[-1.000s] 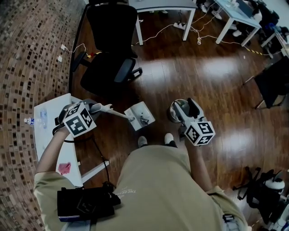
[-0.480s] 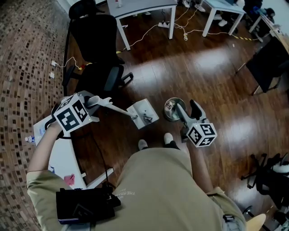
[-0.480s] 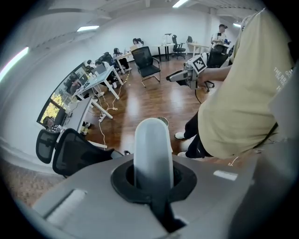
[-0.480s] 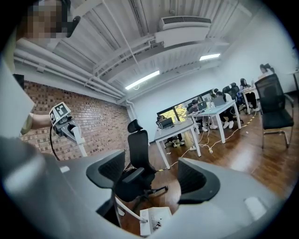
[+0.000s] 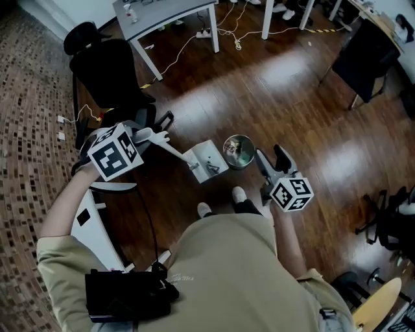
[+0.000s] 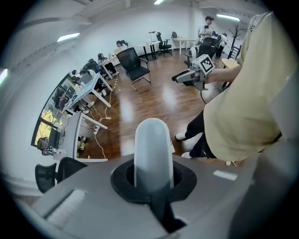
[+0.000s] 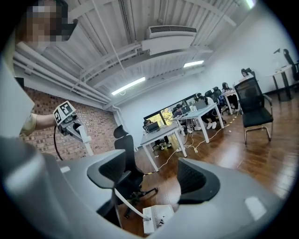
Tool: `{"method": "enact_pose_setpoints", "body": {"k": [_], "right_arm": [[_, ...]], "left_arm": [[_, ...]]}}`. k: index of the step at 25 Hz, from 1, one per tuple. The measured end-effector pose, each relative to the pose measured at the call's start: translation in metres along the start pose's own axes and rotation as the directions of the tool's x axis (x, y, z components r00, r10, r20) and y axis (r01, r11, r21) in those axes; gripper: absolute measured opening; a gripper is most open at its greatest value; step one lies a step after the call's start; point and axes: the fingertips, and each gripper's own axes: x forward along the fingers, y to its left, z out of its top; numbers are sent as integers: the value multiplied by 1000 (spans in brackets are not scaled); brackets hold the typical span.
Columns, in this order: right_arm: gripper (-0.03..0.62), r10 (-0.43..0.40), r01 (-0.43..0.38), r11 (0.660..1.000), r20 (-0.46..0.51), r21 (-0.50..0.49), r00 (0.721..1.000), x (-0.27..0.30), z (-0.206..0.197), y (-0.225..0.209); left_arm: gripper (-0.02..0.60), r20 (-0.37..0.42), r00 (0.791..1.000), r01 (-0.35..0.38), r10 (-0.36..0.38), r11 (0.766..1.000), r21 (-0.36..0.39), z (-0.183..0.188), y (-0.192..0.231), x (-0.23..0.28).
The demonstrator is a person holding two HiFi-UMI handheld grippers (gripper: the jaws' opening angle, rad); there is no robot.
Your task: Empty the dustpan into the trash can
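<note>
A white dustpan [image 5: 209, 161] with dark debris in it hangs low over the wood floor on a long white handle [image 5: 170, 148]. My left gripper [image 5: 146, 137] is shut on the top of that handle [image 6: 153, 154], which stands up between the jaws. Just right of the pan stands a small round metal trash can [image 5: 238, 151] with rubbish inside. My right gripper [image 5: 271, 157] hovers right of the can, its jaws closing with nothing between them. In the right gripper view the dustpan [image 7: 159, 218] shows below the jaws, and the can is hidden.
A black office chair [image 5: 104, 71] and a grey desk [image 5: 165, 16] stand behind the dustpan, with cables [image 5: 188, 42] on the floor. A white table [image 5: 97, 240] is at my left. My shoes [image 5: 238, 193] are close to the can. Another dark chair [image 5: 363, 55] stands far right.
The left gripper has carried the dustpan right, so the pan now sits next to the trash can. The right gripper, earlier over the can, is now at its right.
</note>
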Motion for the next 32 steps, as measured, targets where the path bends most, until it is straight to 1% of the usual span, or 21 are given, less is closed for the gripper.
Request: {"method": "enact_pose_setpoints", "body": {"k": [5,12,16,19,23,27,32], "right_arm": [[331,-32,32,999,12,26,999,-20,-1,-18],[331,-106,104,993,35,47,994,-41,3,-45],[331,-157,154,986,44,67,987,-57,4,-64],[331,-187,182,980,49,79,981,-70,5,-81],[331,-214,208,973,56,100,975,-79,5,-99],[331,-212,205,973,57,106,976,-80,7,-104],[331,-201,194,976,59,102,978,-80,5,-112]], "left_arm": [[0,-18,999,43,-43,999,9,37,18,21],[0,-40,994,103,-101,994,47,88,30,59],[0,-55,988,144,-143,989,17,108,27,96],[0,-62,988,145,-144,989,11,125,29,103],[0,-82,985,159,-155,986,52,149,34,108],[0,-100,982,165,-157,983,77,177,38,118],[0,-147,977,171,-153,978,117,231,51,140]]}}
